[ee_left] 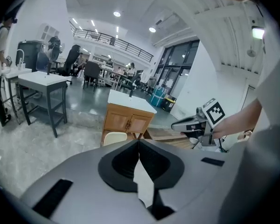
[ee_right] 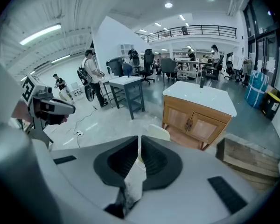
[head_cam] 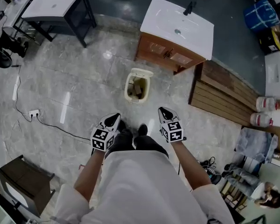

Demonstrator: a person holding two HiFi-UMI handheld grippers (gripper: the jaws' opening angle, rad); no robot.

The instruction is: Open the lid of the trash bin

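Trash bin (head_cam: 129, 90) at frame centre, just before wooden vanity (head_cam: 170, 55). Small cream plastic, likely light and may skid. Lid (head_cam: 140, 72) thin; take its front lip. Interior shows, so lid perhaps already up. Left gripper (head_cam: 114, 118) and right gripper (head_cam: 164, 111) at lower centre, well short of bin, jaws pressed together on nothing.

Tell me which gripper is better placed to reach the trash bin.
Right, narrowly. The right gripper is held slightly further forward, nearer the trash bin than the left gripper. Both grippers' jaws are shut, empty.
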